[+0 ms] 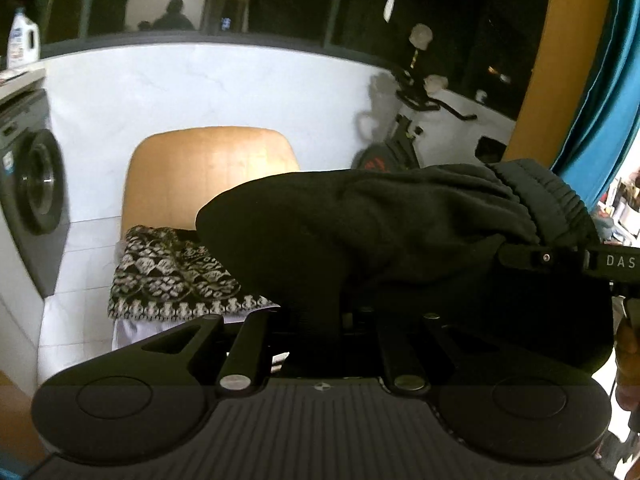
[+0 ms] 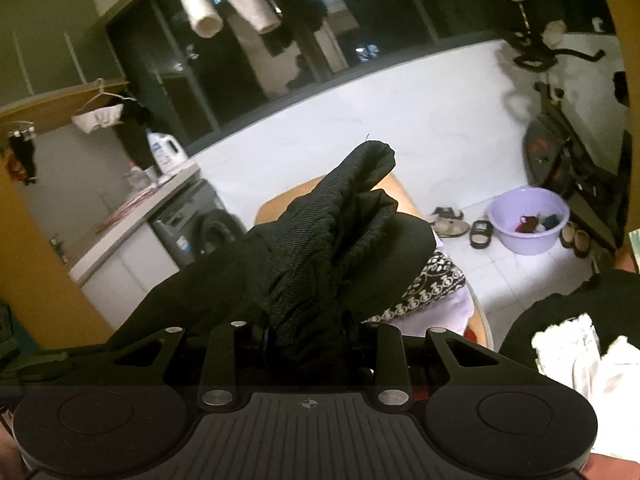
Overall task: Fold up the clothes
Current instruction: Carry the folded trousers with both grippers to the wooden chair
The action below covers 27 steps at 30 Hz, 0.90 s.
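A black garment [image 1: 380, 232] with a ribbed elastic waistband hangs in the air between both grippers. In the left wrist view it drapes over my left gripper [image 1: 348, 316] and hides the fingertips; the jaws are shut on its cloth. At the right edge of that view my right gripper [image 1: 560, 258] grips the waistband end. In the right wrist view my right gripper [image 2: 306, 320] is shut on a thick bunch of the black garment [image 2: 332, 232]. Below it, a folded black-and-white patterned garment [image 1: 172, 276] [image 2: 432, 284] lies on white cloth on a wooden chair [image 1: 208, 168] [image 2: 404, 196].
A washing machine [image 1: 36, 184] [image 2: 192, 224] stands to the left under a counter with a detergent bottle [image 2: 166, 152]. An exercise bike [image 2: 560, 152], a lilac basin [image 2: 528, 220] and slippers [image 2: 452, 220] sit on the tiled floor at right. Laundry hangs overhead.
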Each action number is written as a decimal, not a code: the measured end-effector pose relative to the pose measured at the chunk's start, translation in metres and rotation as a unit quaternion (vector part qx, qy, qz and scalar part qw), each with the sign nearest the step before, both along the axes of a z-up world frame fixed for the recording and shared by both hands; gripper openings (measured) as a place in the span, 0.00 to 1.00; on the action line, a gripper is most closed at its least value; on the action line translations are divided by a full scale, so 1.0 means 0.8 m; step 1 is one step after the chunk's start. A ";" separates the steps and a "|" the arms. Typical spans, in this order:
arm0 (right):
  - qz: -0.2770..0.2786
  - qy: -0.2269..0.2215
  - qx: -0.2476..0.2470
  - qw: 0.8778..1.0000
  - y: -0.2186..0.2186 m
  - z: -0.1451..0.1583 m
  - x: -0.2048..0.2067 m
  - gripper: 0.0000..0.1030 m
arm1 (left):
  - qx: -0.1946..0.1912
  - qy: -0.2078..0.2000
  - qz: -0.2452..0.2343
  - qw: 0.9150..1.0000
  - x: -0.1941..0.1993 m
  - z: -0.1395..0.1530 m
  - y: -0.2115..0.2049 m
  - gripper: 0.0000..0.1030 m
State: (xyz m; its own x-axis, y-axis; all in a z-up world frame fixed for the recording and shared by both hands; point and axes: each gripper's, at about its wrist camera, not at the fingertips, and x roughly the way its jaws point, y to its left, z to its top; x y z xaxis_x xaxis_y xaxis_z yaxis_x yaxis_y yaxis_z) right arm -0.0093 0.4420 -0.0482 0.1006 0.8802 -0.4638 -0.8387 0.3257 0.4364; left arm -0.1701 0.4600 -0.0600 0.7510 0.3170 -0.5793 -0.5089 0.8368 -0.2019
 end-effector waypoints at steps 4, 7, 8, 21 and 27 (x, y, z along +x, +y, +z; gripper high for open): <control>0.011 -0.005 -0.010 1.000 0.059 -0.012 0.016 0.26 | 0.003 0.005 0.003 1.000 0.025 0.001 0.060 0.12; 0.022 0.005 -0.005 1.000 0.119 -0.015 0.041 0.26 | 0.017 0.013 0.011 1.000 0.048 0.006 0.109 0.12; 0.026 0.009 -0.002 1.000 0.140 -0.017 0.053 0.26 | 0.024 0.016 0.016 0.999 0.057 0.009 0.127 0.12; 0.080 0.041 -0.045 0.995 0.409 -0.050 0.197 0.26 | -0.021 0.077 0.087 0.993 0.150 -0.028 0.328 0.12; 0.079 0.061 -0.089 0.991 0.468 -0.105 0.220 0.26 | -0.044 0.118 0.089 0.988 0.183 -0.084 0.373 0.12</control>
